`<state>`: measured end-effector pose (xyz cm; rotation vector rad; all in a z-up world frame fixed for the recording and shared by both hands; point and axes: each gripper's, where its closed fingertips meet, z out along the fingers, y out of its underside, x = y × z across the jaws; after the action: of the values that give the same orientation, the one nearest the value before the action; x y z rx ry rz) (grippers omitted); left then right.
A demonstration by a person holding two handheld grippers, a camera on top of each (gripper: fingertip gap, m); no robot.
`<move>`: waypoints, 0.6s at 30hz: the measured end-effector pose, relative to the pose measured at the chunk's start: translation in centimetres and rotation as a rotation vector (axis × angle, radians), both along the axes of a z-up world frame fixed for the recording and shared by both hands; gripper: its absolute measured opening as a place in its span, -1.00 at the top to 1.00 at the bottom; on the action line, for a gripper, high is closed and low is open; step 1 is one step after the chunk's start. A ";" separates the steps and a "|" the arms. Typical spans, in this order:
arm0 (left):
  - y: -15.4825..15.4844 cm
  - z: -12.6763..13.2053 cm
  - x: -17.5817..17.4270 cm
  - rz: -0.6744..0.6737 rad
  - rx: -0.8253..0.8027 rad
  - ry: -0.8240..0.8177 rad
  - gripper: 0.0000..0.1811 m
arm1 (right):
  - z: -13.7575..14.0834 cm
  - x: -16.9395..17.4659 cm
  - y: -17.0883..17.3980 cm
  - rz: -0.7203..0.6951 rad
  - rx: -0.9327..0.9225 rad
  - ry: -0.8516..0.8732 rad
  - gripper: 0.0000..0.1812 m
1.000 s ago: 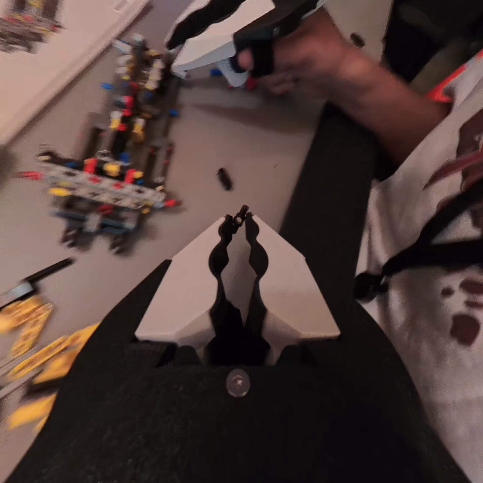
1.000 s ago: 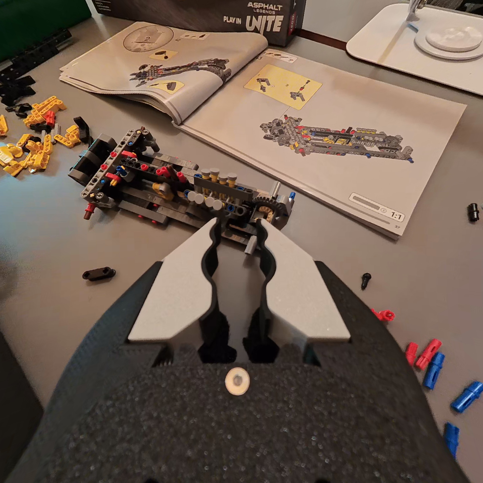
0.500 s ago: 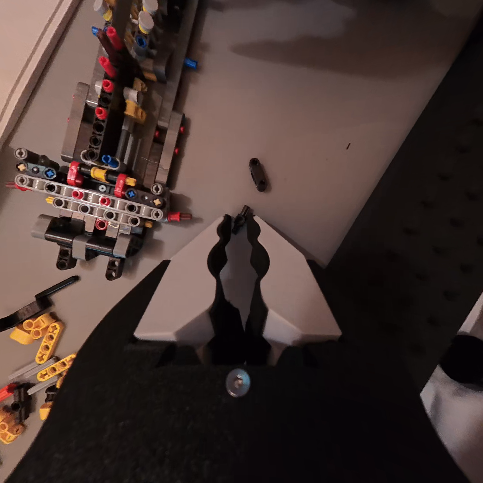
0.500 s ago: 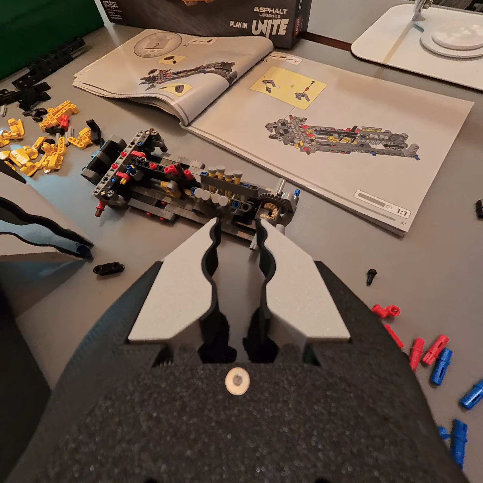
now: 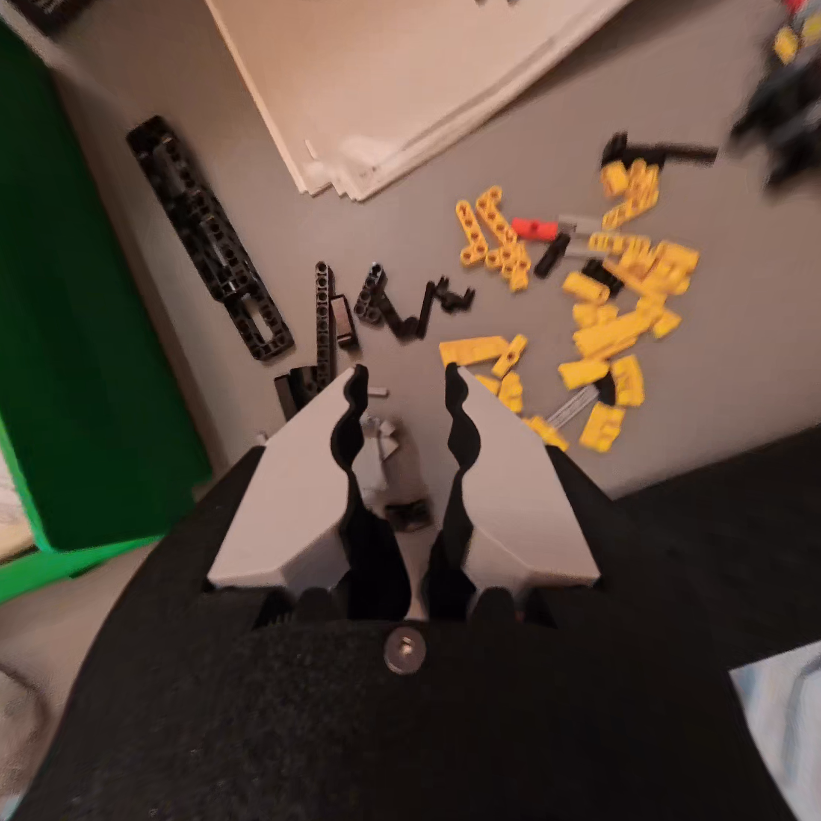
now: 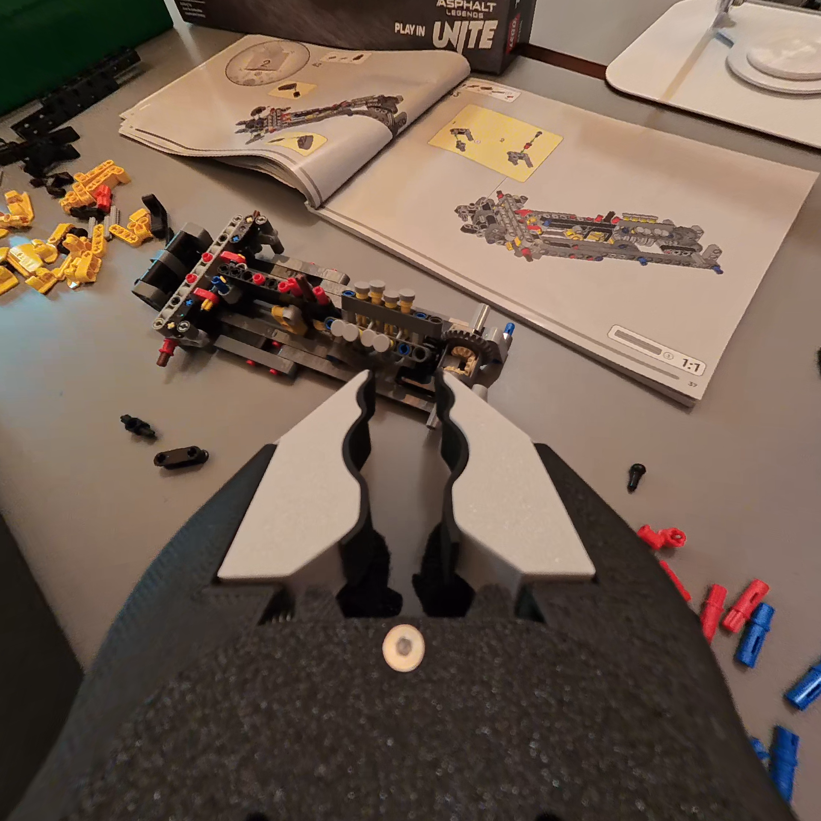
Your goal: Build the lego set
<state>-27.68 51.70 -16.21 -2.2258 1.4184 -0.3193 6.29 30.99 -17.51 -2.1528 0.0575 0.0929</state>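
the left gripper [image 5: 405, 373] has swung away from the half-built lego chassis [image 6: 320, 311] and now hangs over the loose parts to the chassis's left, its jaws spread wide and empty; a second ago they pinched a small black pin [image 6: 137, 425], which now lies on the grey table [image 6: 66, 377] just in front of the chassis's near-left end, beside a short black link [image 6: 180, 457]. under the left gripper lie the yellow pieces [image 5: 617, 320], with the black beams [image 5: 209, 240] farther from the chassis, against a green bin [image 5: 66, 311].

the right gripper [image 6: 403, 386] has barely moved: it hovers just short of the chassis's gear end, jaws apart, holding nothing. red and blue pins [image 6: 742, 608] sit well to the right of the chassis. behind the chassis the instruction booklet [image 6: 577, 186] lies open, and beyond that stands a dark printed box [image 6: 355, 22]; both carry print, which is left unquoted.
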 end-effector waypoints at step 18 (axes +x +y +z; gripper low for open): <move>2.2 -4.5 -2.1 -0.155 -0.050 0.218 0.71 | -0.3 0.3 0.2 -0.003 -0.020 -0.023 0.72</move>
<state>-29.82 53.88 -20.73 -2.2512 1.7204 -0.1681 6.56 31.22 -17.85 -2.1735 0.0484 0.0656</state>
